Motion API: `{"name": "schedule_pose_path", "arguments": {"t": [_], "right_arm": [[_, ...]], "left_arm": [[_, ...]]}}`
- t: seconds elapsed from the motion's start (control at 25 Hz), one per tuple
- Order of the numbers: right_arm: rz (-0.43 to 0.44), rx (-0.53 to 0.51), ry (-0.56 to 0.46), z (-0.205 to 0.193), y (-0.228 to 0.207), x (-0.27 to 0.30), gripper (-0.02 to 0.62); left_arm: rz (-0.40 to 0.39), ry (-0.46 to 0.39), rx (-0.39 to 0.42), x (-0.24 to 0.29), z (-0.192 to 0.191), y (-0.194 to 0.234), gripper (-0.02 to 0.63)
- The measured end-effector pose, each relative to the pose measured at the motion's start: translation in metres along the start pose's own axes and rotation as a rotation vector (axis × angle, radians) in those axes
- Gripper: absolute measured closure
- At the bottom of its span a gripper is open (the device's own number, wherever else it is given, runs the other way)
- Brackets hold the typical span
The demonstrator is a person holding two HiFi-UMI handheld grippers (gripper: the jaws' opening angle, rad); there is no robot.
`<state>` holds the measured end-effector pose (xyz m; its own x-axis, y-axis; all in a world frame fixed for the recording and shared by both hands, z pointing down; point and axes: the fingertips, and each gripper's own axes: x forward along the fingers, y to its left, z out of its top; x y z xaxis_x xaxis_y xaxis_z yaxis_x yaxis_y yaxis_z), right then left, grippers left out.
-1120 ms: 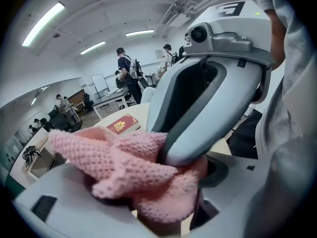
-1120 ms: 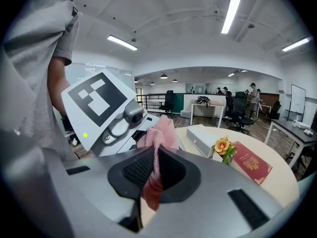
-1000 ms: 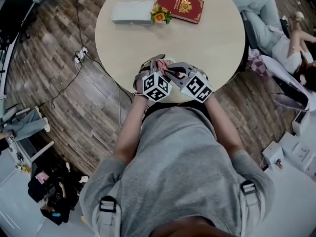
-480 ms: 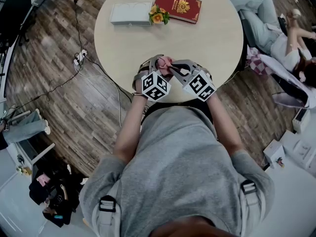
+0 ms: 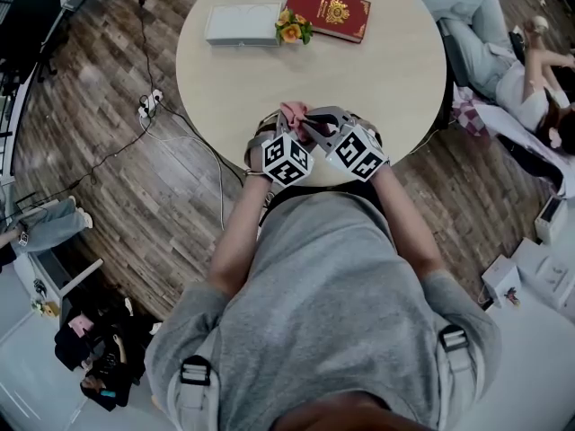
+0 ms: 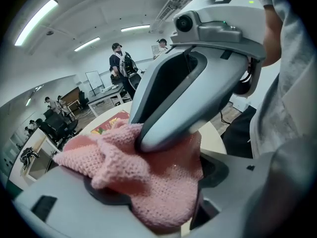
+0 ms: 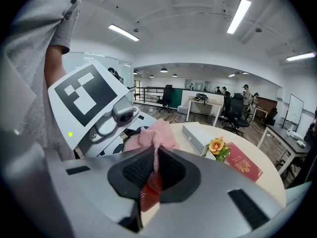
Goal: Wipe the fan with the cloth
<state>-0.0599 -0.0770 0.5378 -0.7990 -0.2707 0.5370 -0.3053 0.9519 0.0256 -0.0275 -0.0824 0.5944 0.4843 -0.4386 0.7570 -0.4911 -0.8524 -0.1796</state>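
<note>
A pink knitted cloth (image 5: 292,112) is bunched between my two grippers, just over the near edge of the round table (image 5: 386,70). My left gripper (image 5: 280,126) has the cloth (image 6: 148,182) packed between its jaws. My right gripper (image 5: 310,126) comes in from the right and is shut on the same cloth (image 7: 154,133), pinched between its black pads. In the left gripper view the right gripper's jaw tips (image 6: 148,135) press into the cloth from above. No fan shows in any view.
At the table's far side lie a white box (image 5: 241,23), a small flower (image 5: 289,27) and a red book (image 5: 328,12). A seated person (image 5: 499,52) is close to the table's right edge. Cables and a socket strip (image 5: 146,101) lie on the wooden floor to the left.
Both grippers stay together at the table's near edge and have shifted only slightly. The cloth bunch now stands a little further up above the left gripper.
</note>
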Motion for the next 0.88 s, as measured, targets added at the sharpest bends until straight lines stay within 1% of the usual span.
{"name": "schedule_pose_path", "arguments": {"t": [0.2, 0.28, 0.44, 0.6, 0.76, 0.88], "right_arm": [[0.032, 0.002, 0.011, 0.002, 0.009, 0.004, 0.568], [0.062, 0.005, 0.015, 0.003, 0.014, 0.003, 0.568], [0.095, -0.013, 0.019, 0.003, 0.021, 0.001, 0.568], [0.068, -0.025, 0.008, 0.002, 0.016, -0.006, 0.568], [0.045, -0.039, 0.030, -0.004, 0.013, -0.015, 0.568], [0.027, -0.032, 0.000, 0.000, 0.008, -0.019, 0.568]], "left_arm": [[-0.018, -0.012, -0.005, 0.001, 0.003, -0.003, 0.230], [-0.025, -0.021, -0.013, 0.001, 0.005, -0.002, 0.230], [-0.021, -0.033, -0.026, 0.000, 0.007, 0.005, 0.230], [-0.015, -0.049, -0.050, -0.001, 0.008, 0.012, 0.230], [-0.020, -0.068, -0.114, -0.006, 0.002, 0.020, 0.230], [-0.046, -0.105, -0.172, -0.011, 0.002, 0.022, 0.230]]}}
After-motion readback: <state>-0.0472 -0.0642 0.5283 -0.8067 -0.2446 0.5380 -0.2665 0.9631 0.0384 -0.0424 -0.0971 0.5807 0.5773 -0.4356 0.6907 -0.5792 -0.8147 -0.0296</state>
